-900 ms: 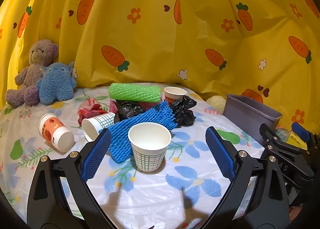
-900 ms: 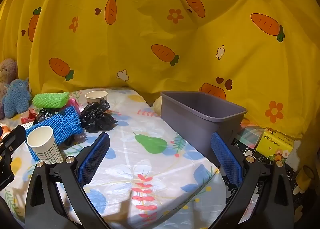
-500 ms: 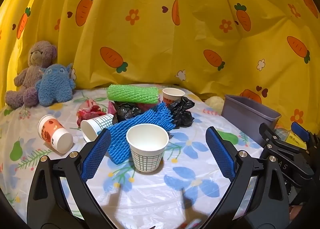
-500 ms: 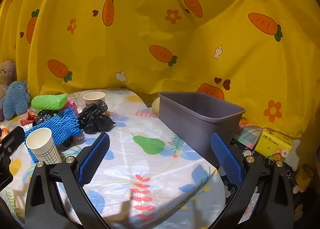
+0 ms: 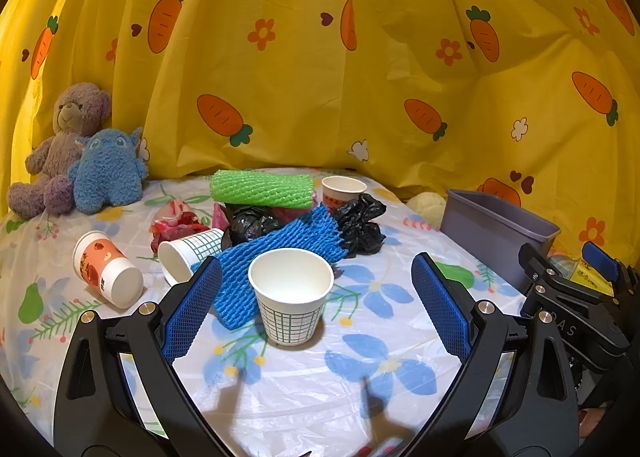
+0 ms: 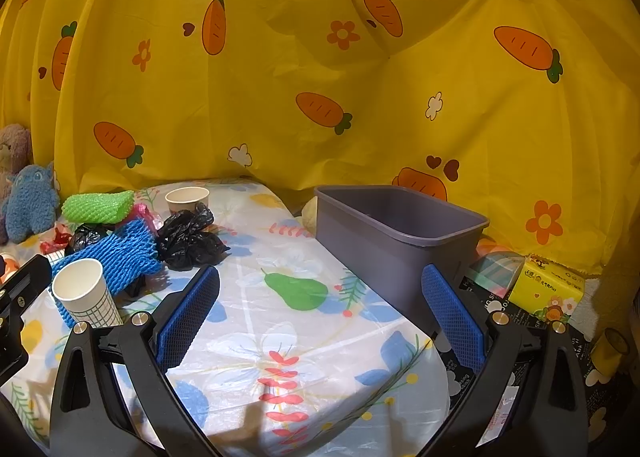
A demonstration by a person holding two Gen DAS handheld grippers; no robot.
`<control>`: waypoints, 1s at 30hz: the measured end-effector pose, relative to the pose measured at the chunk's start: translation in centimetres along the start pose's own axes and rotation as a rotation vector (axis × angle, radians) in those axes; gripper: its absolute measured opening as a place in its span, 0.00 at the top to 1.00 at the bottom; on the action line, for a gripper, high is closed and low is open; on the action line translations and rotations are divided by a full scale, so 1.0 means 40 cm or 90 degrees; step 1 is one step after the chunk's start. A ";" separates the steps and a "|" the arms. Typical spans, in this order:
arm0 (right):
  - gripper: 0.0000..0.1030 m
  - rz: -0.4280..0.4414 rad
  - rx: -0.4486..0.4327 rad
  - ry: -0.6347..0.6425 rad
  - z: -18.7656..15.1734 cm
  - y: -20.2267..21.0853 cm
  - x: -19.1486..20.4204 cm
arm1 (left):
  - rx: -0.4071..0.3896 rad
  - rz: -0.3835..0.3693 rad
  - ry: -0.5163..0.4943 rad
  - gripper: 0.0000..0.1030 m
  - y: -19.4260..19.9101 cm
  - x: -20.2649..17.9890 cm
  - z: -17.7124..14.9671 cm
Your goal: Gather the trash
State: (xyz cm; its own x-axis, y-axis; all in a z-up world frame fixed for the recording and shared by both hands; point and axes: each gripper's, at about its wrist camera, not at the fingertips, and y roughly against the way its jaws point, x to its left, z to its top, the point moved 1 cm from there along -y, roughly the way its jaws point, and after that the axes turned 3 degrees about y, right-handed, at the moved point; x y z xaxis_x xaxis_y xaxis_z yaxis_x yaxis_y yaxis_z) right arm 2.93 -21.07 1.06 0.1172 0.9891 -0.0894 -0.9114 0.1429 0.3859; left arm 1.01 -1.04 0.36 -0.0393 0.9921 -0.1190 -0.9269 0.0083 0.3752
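A white checked paper cup (image 5: 291, 295) stands upright on the table, just ahead of my open, empty left gripper (image 5: 316, 309); it also shows in the right wrist view (image 6: 85, 294). Behind it lie a blue foam net (image 5: 280, 253), a tipped checked cup (image 5: 188, 255), a tipped orange-print cup (image 5: 106, 273), black bags (image 5: 358, 223), a green foam net (image 5: 262, 188), red wrappers (image 5: 172, 223) and an upright cup (image 5: 343, 191). A grey bin (image 6: 396, 237) stands off the table's right edge, ahead of my open, empty right gripper (image 6: 320, 317).
A purple bear (image 5: 60, 149) and a blue plush (image 5: 108, 171) sit at the table's back left. A yellow carrot curtain (image 5: 320, 57) hangs behind. A yellow tissue pack (image 6: 550, 289) lies right of the bin. The table edge (image 6: 432, 341) runs beside the bin.
Both views have shifted slightly; the upright checked cup sits a little lower and closer between my left fingers. Nothing was taken hold of or let go.
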 end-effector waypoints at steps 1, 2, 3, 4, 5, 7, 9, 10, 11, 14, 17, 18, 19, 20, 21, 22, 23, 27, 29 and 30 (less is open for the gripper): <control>0.05 0.000 0.000 0.000 0.000 0.000 0.000 | 0.000 -0.001 0.001 0.09 0.001 0.003 -0.001; 0.05 0.000 0.000 0.000 -0.001 0.000 0.001 | 0.000 -0.002 0.001 0.09 0.000 0.001 0.000; 0.05 -0.001 0.000 0.000 0.001 -0.001 0.000 | 0.000 -0.003 0.001 0.09 0.000 -0.001 0.001; 0.05 -0.001 -0.001 0.000 0.001 -0.001 0.000 | -0.001 -0.004 0.000 0.09 0.000 -0.002 0.002; 0.05 -0.001 -0.001 0.000 0.002 -0.001 -0.001 | -0.001 -0.005 0.000 0.09 -0.002 0.000 0.003; 0.05 -0.002 -0.001 -0.001 0.005 -0.002 -0.004 | -0.001 -0.007 0.000 0.09 -0.004 -0.001 0.005; 0.05 -0.004 -0.002 -0.001 0.004 -0.001 -0.004 | -0.001 -0.008 0.000 0.09 -0.006 -0.001 0.004; 0.05 -0.004 -0.002 -0.001 0.005 -0.001 -0.005 | -0.002 -0.009 0.000 0.09 -0.006 0.001 0.002; 0.05 -0.005 -0.002 -0.001 0.004 -0.001 -0.004 | -0.001 -0.010 0.000 0.09 -0.007 0.000 0.003; 0.05 -0.006 -0.003 -0.003 0.003 0.001 -0.005 | -0.001 -0.012 0.002 0.09 -0.009 -0.001 0.002; 0.05 -0.006 -0.003 -0.004 0.004 0.001 -0.007 | -0.002 -0.010 -0.001 0.09 -0.010 -0.004 0.002; 0.05 -0.006 -0.003 -0.004 0.004 0.001 -0.007 | -0.001 -0.011 -0.001 0.09 -0.011 -0.005 0.002; 0.05 -0.007 -0.003 -0.004 0.005 0.001 -0.007 | -0.002 -0.010 0.001 0.09 -0.010 -0.004 0.002; 0.05 -0.006 -0.004 -0.004 0.005 0.001 -0.007 | -0.002 -0.011 0.001 0.09 -0.010 -0.004 0.001; 0.05 -0.006 -0.004 -0.004 0.005 0.000 -0.007 | -0.003 -0.011 0.000 0.09 -0.010 -0.004 0.001; 0.05 -0.006 -0.004 -0.004 0.006 0.001 -0.007 | -0.002 -0.011 0.000 0.09 -0.011 -0.005 0.002; 0.05 -0.006 -0.004 -0.004 0.006 0.001 -0.007 | -0.002 -0.011 0.000 0.09 -0.010 -0.003 0.002; 0.05 -0.006 -0.004 -0.005 0.005 0.001 -0.006 | -0.003 -0.010 0.000 0.09 -0.010 -0.004 0.001; 0.05 -0.006 -0.004 -0.004 0.005 0.001 -0.006 | -0.003 -0.010 0.001 0.09 -0.010 -0.003 0.001; 0.05 -0.006 -0.004 -0.004 0.005 0.001 -0.006 | -0.003 -0.009 0.001 0.09 -0.011 -0.003 0.001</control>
State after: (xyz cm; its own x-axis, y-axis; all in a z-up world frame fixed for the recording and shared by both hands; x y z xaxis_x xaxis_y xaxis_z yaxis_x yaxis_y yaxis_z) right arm 2.95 -21.30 1.29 0.1280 0.9880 -0.0868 -0.9130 0.1516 0.3787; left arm 1.43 -1.16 0.26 -0.0263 0.9917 -0.1256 -0.9290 0.0222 0.3694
